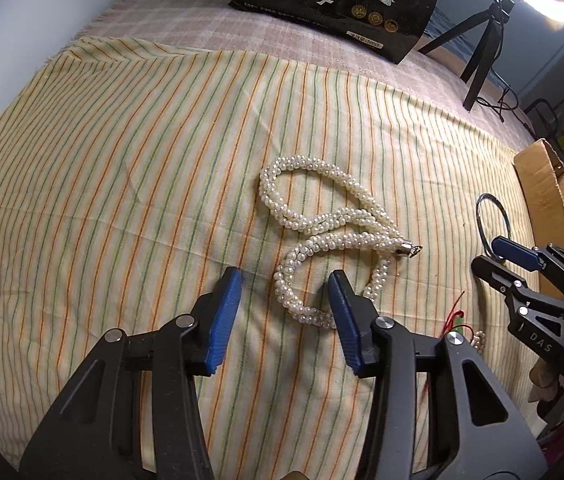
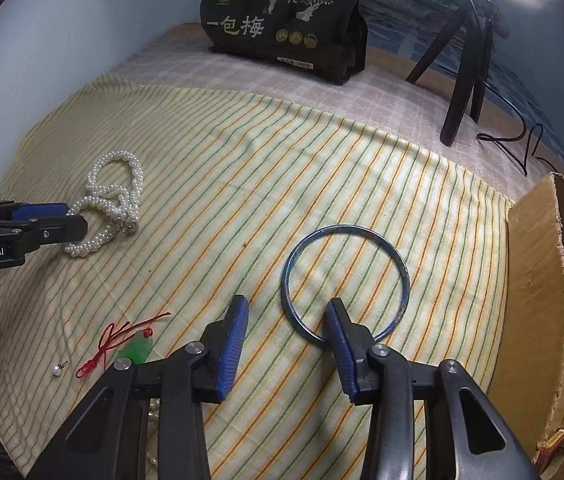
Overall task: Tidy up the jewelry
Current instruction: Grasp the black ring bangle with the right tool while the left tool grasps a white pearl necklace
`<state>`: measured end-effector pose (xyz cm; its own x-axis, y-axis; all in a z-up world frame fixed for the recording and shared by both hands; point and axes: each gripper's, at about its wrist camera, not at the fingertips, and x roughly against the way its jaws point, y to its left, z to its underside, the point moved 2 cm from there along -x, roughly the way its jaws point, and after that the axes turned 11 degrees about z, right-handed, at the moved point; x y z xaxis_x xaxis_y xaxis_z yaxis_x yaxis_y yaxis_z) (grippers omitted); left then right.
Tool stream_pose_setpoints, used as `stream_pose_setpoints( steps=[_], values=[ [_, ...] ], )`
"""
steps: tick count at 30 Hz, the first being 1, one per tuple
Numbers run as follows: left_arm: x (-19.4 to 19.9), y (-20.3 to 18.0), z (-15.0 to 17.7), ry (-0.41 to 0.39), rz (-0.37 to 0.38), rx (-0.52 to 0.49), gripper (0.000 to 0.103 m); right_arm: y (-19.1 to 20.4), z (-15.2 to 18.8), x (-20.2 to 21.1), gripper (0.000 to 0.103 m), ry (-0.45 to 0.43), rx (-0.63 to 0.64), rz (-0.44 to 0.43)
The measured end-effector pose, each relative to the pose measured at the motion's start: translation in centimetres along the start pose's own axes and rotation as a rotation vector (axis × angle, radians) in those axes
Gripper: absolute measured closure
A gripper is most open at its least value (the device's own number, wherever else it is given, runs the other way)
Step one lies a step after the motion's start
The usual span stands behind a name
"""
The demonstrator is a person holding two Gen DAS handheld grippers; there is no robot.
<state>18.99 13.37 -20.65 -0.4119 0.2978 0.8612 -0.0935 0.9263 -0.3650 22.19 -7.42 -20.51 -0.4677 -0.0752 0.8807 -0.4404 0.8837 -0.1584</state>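
**A:** Start with your left wrist view. Where does the necklace lie against your fingers?

**B:** Your left gripper (image 1: 285, 283) stands part open, gripping nothing. The pearl necklace (image 1: 324, 236) lies coiled in the middle of the frame on the striped cloth (image 1: 122, 160). Its lowest loop runs into the gap between your two blue fingers (image 1: 226, 312). The right-hand pad sits inside that loop, with the strand passing just beside and behind its tip; the left-hand pad stands clear of the pearls. Whether the tips touch the cloth, I cannot tell.

**A:** And what shows at the right edge?

**B:** Your right gripper (image 1: 494, 252) comes in there, over the near rim of the blue bangle (image 1: 493, 220). A cardboard box (image 1: 542, 184) lies beyond it, and a black printed bag (image 1: 334, 0) stands at the top of the frame.

**A:** Now your right wrist view.

**B:** Your right gripper (image 2: 288, 306) is likewise part open and holds nothing. The blue bangle (image 2: 344, 280) lies flat at centre right. Your right-hand pad is inside the ring at its near rim, and your left-hand pad is outside it, so the lower-left arc of the rim passes between your fingers (image 2: 234, 336) without either pad pressing on it.

**A:** Anything else?

**B:** At lower left lie a red cord with a green pendant (image 2: 134, 346) and a small pearl stud (image 2: 57, 369). At centre left your left gripper (image 2: 76, 220) meets the pearl necklace (image 2: 116, 204).
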Motion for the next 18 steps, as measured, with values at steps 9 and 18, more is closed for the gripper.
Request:
stream_pose_setpoints(
  steps=[9,18],
  values=[
    [0.4,0.7,-0.1,-0.022,-0.027,0.016,0.084,1.4,-0.6,-0.2,0.078,0.008,0.093,0.051],
    [1.3,0.9,-0.3,-0.041,0.013,0.066,0.097,1.9,-0.7,-0.1,0.101,-0.004,0.113,0.07]
  ],
)
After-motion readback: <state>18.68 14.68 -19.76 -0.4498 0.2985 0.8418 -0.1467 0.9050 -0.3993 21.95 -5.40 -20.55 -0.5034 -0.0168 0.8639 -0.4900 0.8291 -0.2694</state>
